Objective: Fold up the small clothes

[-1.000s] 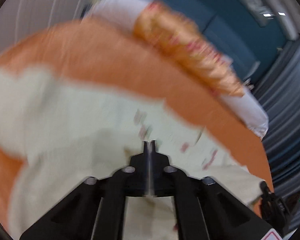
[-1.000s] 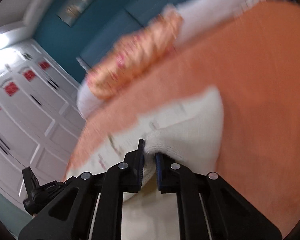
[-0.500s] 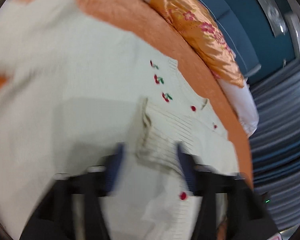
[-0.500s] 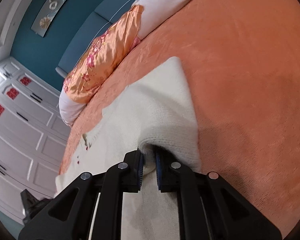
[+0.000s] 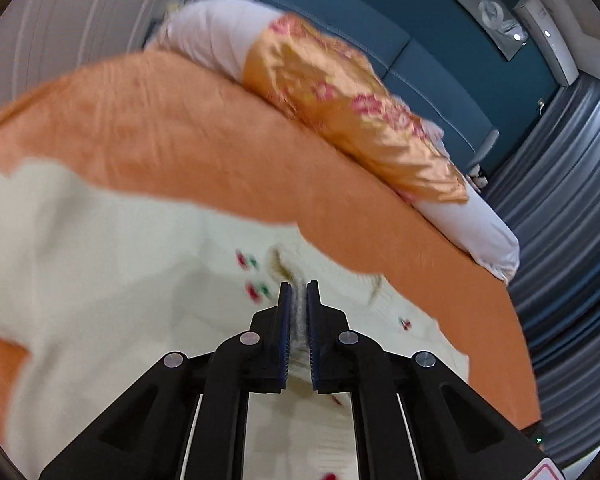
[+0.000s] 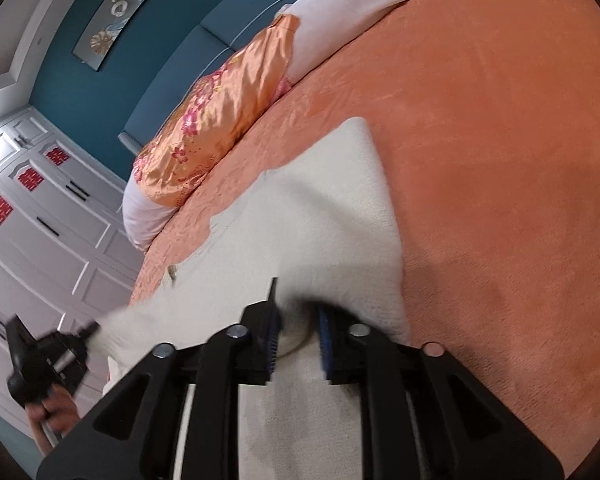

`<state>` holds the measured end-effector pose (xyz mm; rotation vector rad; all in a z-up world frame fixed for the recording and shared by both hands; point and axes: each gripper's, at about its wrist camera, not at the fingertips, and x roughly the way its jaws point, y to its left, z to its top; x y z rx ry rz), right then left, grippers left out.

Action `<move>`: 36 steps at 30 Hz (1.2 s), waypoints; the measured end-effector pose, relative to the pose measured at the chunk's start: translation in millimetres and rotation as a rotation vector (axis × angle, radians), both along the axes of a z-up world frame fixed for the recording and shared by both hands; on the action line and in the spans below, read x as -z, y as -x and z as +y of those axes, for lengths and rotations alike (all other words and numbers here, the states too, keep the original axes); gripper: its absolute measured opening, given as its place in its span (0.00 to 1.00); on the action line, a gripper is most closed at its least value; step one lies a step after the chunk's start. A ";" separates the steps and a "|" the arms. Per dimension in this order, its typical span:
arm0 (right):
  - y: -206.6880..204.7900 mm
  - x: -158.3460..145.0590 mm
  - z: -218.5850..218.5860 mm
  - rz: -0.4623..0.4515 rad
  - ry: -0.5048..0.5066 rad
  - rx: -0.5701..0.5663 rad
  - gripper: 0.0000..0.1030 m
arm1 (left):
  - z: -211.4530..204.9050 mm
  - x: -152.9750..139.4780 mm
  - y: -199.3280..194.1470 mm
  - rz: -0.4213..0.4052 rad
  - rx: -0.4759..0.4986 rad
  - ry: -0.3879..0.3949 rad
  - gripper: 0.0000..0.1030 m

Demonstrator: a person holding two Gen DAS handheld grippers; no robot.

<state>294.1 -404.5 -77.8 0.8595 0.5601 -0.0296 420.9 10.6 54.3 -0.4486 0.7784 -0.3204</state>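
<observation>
Teal padded wall panels and white panelled wardrobe doors (image 6: 60, 216) frame a bed covered by a plush orange bedspread (image 6: 500, 140), with an orange satin floral pillow (image 5: 340, 96) leaning on a long white bolster (image 5: 216, 36) at its head.

On that bedspread lies the small cream knitted cardigan with cherry motifs and red buttons (image 5: 140, 280), spread mostly flat, its plain side showing in the right wrist view (image 6: 320, 208).

The left gripper (image 5: 298, 292) has its jaws clenched on a ribbed strip of the knit, apparently the button band or neckline edge, with 2 cherry motifs just beside the left jaw. The right gripper (image 6: 296, 320) has its jaws a little apart with a rolled cream edge sitting between them; motion blur there means I cannot tell whether they are pinching it or letting go. In the right wrist view the left gripper (image 6: 48, 356) appears at the lower left, in the person's hand (image 6: 52, 420), with cream fabric drawn up toward it.

By my reading, the step in hand is a lengthwise fold, 1 side being lifted to lay over the body of the garment. The next move calls for both held edges to travel together, kept level so the knit does not bunch, then to be set down aligned before release.
</observation>
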 end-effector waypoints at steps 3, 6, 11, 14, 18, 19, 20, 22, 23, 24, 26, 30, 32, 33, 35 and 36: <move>-1.5 -3.5 4.9 0.002 0.020 -0.019 0.28 | 15.0 30.6 -3.2 0.062 -0.019 -0.042 0.05; -1.5 -2.3 0.3 0.004 -0.026 -0.013 0.28 | 9.3 73.4 -4.8 0.147 -0.015 -0.136 0.05; 7.9 -6.6 -1.9 -0.045 -0.049 0.023 0.17 | 2.8 85.7 3.2 0.088 -0.019 -0.207 0.07; 13.3 -13.5 7.0 -0.048 0.039 0.043 0.15 | 2.2 91.2 3.9 0.072 -0.028 -0.216 0.08; 1.8 -4.3 1.6 0.105 0.013 0.049 0.11 | -3.2 90.1 8.7 0.047 -0.037 -0.267 0.10; 4.6 -8.4 3.5 0.124 0.027 0.048 0.12 | -4.2 90.5 9.0 0.043 -0.039 -0.275 0.10; 13.8 -14.3 7.3 0.133 0.048 0.060 0.12 | -4.4 90.5 8.8 0.040 -0.041 -0.277 0.10; 33.1 -23.9 14.2 0.124 0.103 0.094 0.15 | -3.8 91.6 9.7 0.034 -0.043 -0.273 0.11; 42.8 -30.8 19.3 0.124 0.158 0.127 0.16 | -3.9 92.3 9.7 0.032 -0.044 -0.272 0.11; 51.5 -39.5 25.1 0.114 0.224 0.159 0.16 | -3.8 92.9 9.8 0.029 -0.045 -0.271 0.11; 46.1 -51.1 35.3 0.088 0.261 0.110 0.16 | -4.4 93.2 10.0 0.027 -0.046 -0.273 0.11; -6.0 -61.3 67.0 0.103 0.401 -0.055 0.16 | -4.9 93.2 10.2 0.026 -0.048 -0.286 0.11; -29.1 -51.7 76.7 0.153 0.446 -0.109 0.16 | -5.0 93.2 10.5 0.024 -0.048 -0.288 0.12; -39.9 -40.9 78.4 0.206 0.478 -0.135 0.15 | -4.5 93.6 10.4 0.023 -0.048 -0.287 0.12; -41.1 -27.4 68.4 0.232 0.484 -0.141 0.11 | -4.6 93.0 10.5 0.024 -0.047 -0.281 0.12; -32.4 -27.7 54.6 0.225 0.455 -0.109 0.08 | -4.0 93.1 10.6 0.024 -0.047 -0.275 0.12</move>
